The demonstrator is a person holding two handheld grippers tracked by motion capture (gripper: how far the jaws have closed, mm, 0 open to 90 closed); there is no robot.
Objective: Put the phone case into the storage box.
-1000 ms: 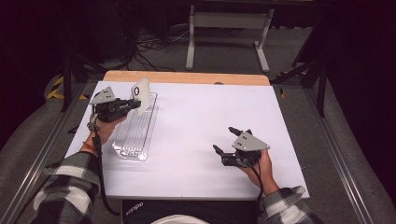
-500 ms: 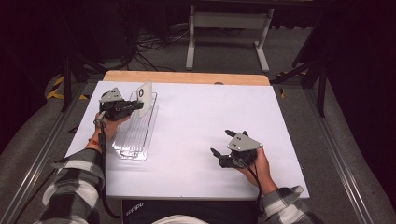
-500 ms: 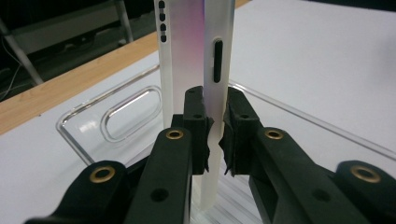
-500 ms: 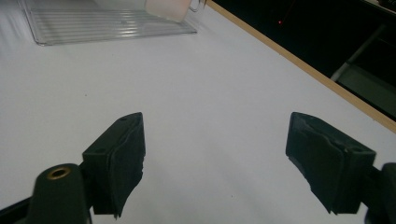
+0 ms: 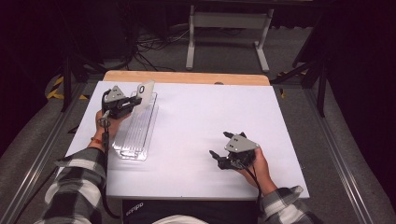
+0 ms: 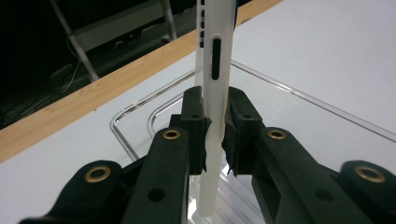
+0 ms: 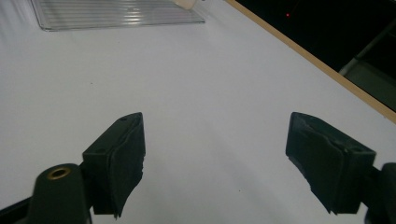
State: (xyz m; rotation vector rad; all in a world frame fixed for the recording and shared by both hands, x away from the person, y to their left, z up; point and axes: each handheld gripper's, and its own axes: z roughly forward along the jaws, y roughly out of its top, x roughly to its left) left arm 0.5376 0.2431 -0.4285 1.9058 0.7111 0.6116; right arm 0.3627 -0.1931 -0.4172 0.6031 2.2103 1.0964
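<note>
No readable text, label, brand, number or sign anywhere in view

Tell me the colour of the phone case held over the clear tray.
White; the phone case shows best in the left gripper view.

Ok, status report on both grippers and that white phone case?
Left gripper clamped on thin white plastic phone case, upright over clear ribbed tray. Right gripper open, empty. Nothing obstructing.

- Left tongs (image 5: 133, 101), at upper left of the frame, are gripping a white phone case (image 5: 145, 90) over a clear tray (image 5: 135, 140).
- Right tongs (image 5: 223, 145), at lower right, are resting with jaws apart on the white counter (image 5: 205, 112).
</note>
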